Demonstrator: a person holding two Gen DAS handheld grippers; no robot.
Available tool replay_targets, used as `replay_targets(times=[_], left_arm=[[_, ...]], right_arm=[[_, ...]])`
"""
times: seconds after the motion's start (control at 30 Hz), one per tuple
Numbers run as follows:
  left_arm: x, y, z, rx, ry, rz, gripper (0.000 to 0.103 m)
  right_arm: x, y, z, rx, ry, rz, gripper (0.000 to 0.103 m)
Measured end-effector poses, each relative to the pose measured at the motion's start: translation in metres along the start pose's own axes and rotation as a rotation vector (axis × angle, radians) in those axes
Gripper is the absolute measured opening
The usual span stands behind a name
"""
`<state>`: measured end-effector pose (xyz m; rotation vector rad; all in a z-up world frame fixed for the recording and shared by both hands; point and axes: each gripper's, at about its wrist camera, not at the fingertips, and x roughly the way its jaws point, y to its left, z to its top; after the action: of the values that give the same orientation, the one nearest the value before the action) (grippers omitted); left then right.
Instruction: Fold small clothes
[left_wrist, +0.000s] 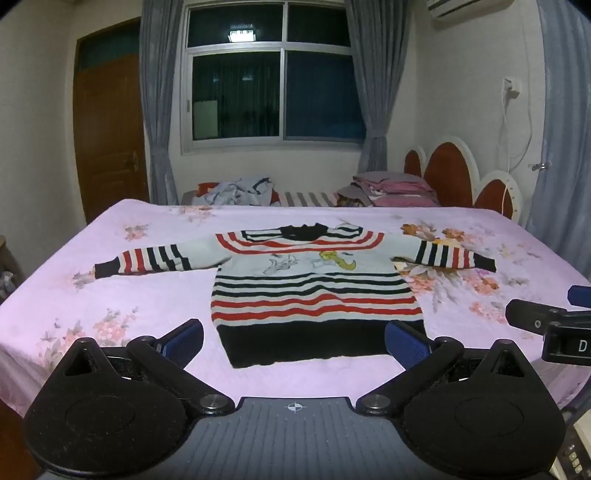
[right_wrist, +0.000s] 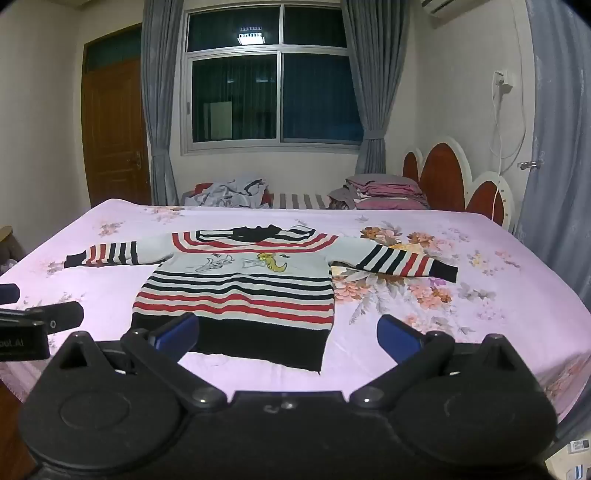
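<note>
Pink bedsheet (left_wrist: 110, 295) bears sweater (left_wrist: 317, 295), crumpled clothes (left_wrist: 236, 192) behind.

Illumination is artificial and even, supplied from overhead. The window (left_wrist: 273, 74) is dark outside and reflects one bright ceiling light (left_wrist: 243, 35) as a small glare patch in its upper pane. Overall exposure is moderate with a cool violet cast. The bedsheet (left_wrist: 110, 266) is evenly lit, and shadows under the sweater (left_wrist: 314, 291) are soft and shallow. Both fisheye views bow straight lines: the curtains (left_wrist: 159, 110) and door (left_wrist: 107, 129) curve toward the frame edges, and the corners vignette to black. Mid-distance detail is sharp. The near gripper bodies are slightly soft, more so in the right wrist view.
</note>
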<state>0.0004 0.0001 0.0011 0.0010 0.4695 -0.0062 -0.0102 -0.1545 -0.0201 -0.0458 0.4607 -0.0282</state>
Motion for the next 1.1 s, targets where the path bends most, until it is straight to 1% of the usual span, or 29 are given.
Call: replay_targets(times=[0.1, 0.13, 0.17, 0.27, 0.63, 0.73, 1.1], left_arm=[[-0.001, -0.003, -0.001, 0.008, -0.004, 0.012, 0.103], [0.004, -0.004, -0.002, 0.011, -0.002, 0.009, 0.103], [-0.001, -0.001, -0.002, 0.004, -0.01, 0.005, 0.103], [0.0, -0.002, 0.003, -0.002, 0.007, 0.005, 0.103], [-0.005, -0.006, 0.007, 0.005, 0.0, 0.018, 0.103], [-0.005, -0.004, 0.006, 0.006, 0.001, 0.015, 0.103], [-0.005, -0.001, 0.008, 0.005, -0.005, 0.014, 0.103]], right_arm=[[-0.001, -0.002, 0.001, 0.003, 0.005, -0.001, 0.103], [-0.001, -0.002, 0.001, 0.002, 0.005, 0.0, 0.103], [-0.001, -0.003, 0.001, 0.002, 0.004, 0.001, 0.103], [-0.002, -0.004, 0.001, 0.001, -0.001, 0.0, 0.103], [-0.004, -0.006, 0.003, 0.019, -0.005, -0.001, 0.103], [-0.011, -0.006, 0.002, 0.029, -0.013, -0.001, 0.103], [-0.012, -0.004, 0.0, 0.031, -0.019, -0.001, 0.103]])
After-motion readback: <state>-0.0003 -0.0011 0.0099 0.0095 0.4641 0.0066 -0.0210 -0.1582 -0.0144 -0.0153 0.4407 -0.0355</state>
